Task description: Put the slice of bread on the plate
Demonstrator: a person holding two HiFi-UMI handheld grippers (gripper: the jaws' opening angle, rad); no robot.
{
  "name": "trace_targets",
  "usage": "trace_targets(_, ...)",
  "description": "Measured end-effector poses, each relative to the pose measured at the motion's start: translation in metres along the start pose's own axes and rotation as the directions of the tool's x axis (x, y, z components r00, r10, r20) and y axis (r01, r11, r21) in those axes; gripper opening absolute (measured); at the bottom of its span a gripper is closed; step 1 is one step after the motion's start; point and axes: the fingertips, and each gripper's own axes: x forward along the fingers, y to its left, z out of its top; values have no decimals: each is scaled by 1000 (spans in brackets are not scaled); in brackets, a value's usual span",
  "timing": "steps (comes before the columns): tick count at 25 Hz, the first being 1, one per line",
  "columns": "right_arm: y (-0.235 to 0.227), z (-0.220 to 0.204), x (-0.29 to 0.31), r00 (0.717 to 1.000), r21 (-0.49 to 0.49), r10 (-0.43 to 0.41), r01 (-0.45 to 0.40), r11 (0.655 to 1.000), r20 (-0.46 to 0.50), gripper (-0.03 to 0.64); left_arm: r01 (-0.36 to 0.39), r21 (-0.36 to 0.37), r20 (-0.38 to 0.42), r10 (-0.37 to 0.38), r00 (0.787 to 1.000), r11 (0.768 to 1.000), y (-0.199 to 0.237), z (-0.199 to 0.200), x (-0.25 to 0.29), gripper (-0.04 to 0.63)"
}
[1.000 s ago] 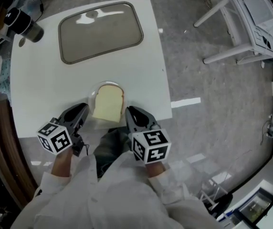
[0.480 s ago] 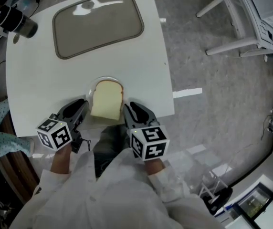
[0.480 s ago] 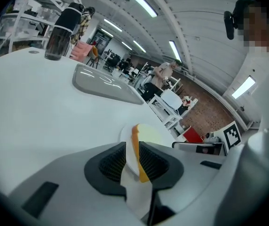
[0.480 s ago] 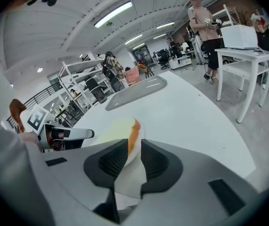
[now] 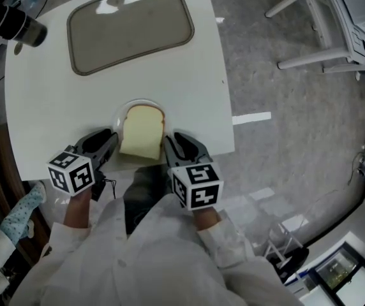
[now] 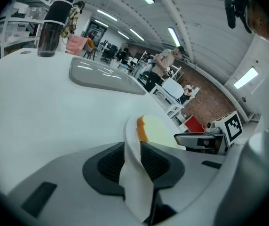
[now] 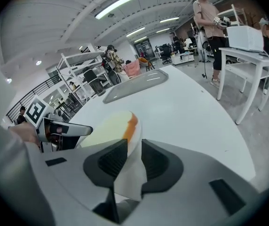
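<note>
White table (image 5: 42,107): bread slice (image 5: 142,131) sits on plate (image 5: 134,102). Your left gripper (image 5: 109,139) and right gripper (image 5: 170,141) clamp its rim; probably release next.

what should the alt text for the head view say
Seen from above, the left gripper and right gripper each clamp an opposite rim of a white plate carrying a slice of bread, at the near edge of a white table. A grey tray lies farther back.

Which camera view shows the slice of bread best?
The head view: the whole slice of bread is seen from above, lying on the plate. The left gripper view and the right gripper view each show it only at a low angle, partly hidden behind the plate's rim.
</note>
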Motion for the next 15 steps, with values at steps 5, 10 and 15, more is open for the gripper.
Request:
trace_targets(5,-2,-4,3,999,-8,3,-3,1000,-39,78,8,-5,-45,-8,999,1000,-1,-3,4,89)
trace_targets(10,-1,-4,7,999,-13,10,-11,1000,-51,80,2,2,-74,-2,997,1000,-1,-5,6,89)
trace_targets(15,1,-6,7,998,7,29,-28,1000,-52,78,-19,-3,-72,19,997,1000,0,-6,6,89)
